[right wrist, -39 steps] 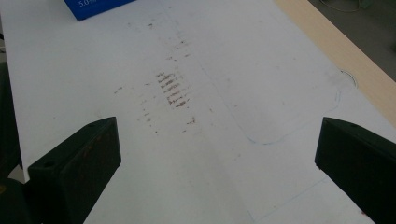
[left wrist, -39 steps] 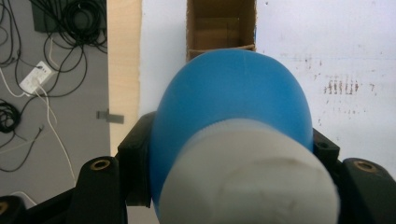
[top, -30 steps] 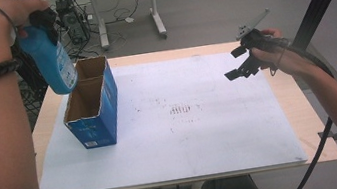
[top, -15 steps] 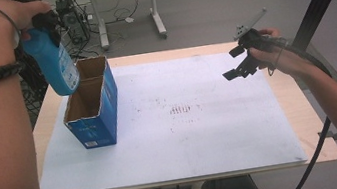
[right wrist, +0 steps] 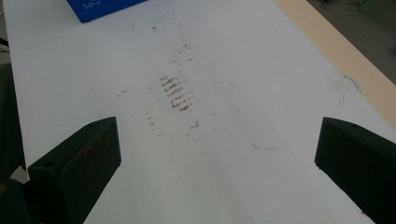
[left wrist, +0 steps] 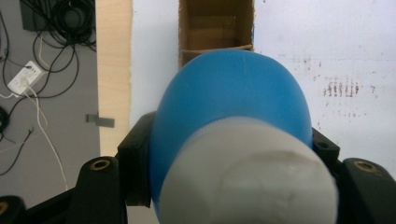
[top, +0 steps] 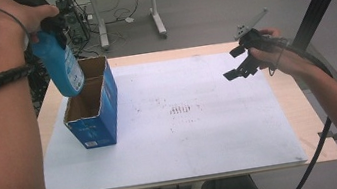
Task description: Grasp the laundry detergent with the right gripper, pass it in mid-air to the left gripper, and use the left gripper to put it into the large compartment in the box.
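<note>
We hold a blue bottle [top: 58, 60] clamped in the left gripper [left wrist: 224, 163], above the open box [top: 92, 108] | right gripper [top: 241, 63] gapes empty (off to the side) | risk: bottle catches the cardboard rim and tips the box.

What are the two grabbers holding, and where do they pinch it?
The left gripper clamps the blue bottle near its white cap end, above the open cardboard box. The right gripper holds nothing; its jaws stand wide apart over the table.
</note>
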### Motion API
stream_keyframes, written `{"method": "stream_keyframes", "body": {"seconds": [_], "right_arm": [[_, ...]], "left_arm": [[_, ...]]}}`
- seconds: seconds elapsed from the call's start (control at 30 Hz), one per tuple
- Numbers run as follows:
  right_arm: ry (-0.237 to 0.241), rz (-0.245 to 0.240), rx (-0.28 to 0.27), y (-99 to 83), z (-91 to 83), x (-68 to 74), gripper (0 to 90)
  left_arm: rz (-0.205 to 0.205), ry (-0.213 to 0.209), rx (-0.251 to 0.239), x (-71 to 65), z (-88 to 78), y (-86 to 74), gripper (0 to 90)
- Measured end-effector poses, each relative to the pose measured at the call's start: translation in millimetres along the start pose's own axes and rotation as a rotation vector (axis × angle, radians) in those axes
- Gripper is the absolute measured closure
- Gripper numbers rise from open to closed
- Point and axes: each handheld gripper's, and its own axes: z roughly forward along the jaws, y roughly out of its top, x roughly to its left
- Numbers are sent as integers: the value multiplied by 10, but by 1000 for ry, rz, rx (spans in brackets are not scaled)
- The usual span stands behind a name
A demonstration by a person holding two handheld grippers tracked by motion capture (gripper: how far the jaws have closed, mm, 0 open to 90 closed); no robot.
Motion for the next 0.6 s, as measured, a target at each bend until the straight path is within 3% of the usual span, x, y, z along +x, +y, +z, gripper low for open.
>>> {"method": "stream_keyframes", "body": {"seconds": [0.6], "right_arm": [[-7, 6, 5, -55, 11, -18, 2]], "left_arm": [[3, -5, 19, -11, 320, 26, 370]]}}
